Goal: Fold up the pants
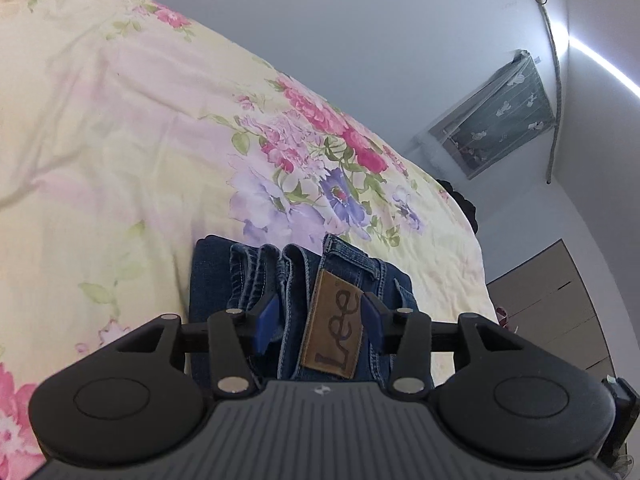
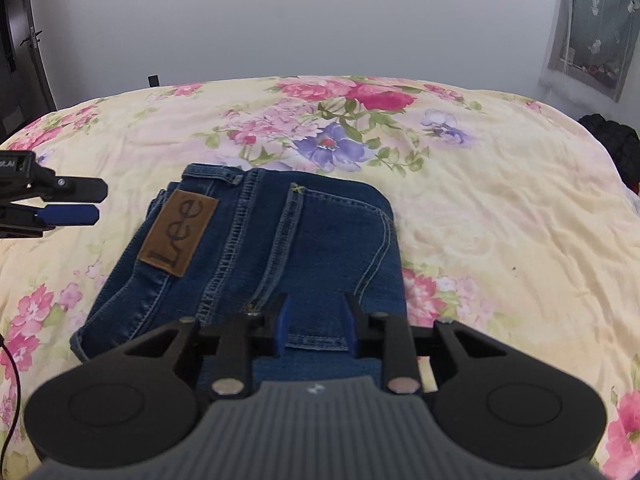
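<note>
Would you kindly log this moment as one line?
jeans: folded on floral bedspread | left gripper: open, beside waistband | right gripper: open, over jeans

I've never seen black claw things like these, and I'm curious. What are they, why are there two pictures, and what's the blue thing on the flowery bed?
The black claws are two grabbing tools that a person holds, one in each hand. Each tool carries a small camera looking along its fingers, so you get two pictures.

One picture comes from the left gripper, the other from the right gripper. The right camera also sees the left tool from the side.

The blue thing is a pair of jeans with a brown Lee patch, folded into a neat bundle on a flowery bedspread.

Both tools have their fingers spread open around the jeans' edges. Nothing is being pinched, so the jeans just lie there.
</note>
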Available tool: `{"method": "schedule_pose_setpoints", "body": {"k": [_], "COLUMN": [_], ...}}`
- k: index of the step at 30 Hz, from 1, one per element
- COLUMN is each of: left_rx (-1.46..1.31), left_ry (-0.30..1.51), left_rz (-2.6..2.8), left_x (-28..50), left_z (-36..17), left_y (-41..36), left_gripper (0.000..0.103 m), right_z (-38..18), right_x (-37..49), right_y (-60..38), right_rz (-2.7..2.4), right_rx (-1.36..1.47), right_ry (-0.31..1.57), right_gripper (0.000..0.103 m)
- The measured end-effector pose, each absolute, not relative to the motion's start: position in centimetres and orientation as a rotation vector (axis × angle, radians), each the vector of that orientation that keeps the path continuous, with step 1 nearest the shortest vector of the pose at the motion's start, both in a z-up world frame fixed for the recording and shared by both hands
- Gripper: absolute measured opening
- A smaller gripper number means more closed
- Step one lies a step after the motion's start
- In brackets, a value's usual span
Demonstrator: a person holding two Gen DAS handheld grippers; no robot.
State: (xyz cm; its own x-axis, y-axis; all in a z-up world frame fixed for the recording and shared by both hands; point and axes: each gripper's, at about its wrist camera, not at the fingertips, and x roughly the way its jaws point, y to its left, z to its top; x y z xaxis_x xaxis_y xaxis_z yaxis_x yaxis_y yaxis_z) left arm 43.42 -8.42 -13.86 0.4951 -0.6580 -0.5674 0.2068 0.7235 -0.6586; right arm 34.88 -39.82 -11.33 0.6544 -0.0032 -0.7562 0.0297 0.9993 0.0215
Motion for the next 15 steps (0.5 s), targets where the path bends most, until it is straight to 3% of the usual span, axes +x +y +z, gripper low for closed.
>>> {"method": "schedule_pose_setpoints", "body": {"k": [7,12,13,15], "left_rx": [-0.603,-0.567,-0.56,-0.538], "left_ry": [0.945,0.953,0.956,0.937], "left_rz": [-0.607,-0.594,-0.585,-0.581], "left_x": [46.0,46.7,46.7,46.3], "left_z": [-17.3,-17.7,-17.7,-17.1], "left_y": [-10.3,-11.9,-12.0,-12.1], "left_gripper": [0.055,0.058,0.055,0.031], "right_z": [-14.5,-15.7,-15.8,-15.7], "right_x": [36.2,36.5,36.5,36.4], "right_y": [-41.6,-40.8,-40.5,-40.3], "right_rz": [0.037,0.082,0.081,0.078], "right_rx": [0.138,0.17,0.153,0.153], "right_ry": [0.888,0.899,0.897,0.895], "right_gripper": [0.024,0.016,0.016,0.016]}}
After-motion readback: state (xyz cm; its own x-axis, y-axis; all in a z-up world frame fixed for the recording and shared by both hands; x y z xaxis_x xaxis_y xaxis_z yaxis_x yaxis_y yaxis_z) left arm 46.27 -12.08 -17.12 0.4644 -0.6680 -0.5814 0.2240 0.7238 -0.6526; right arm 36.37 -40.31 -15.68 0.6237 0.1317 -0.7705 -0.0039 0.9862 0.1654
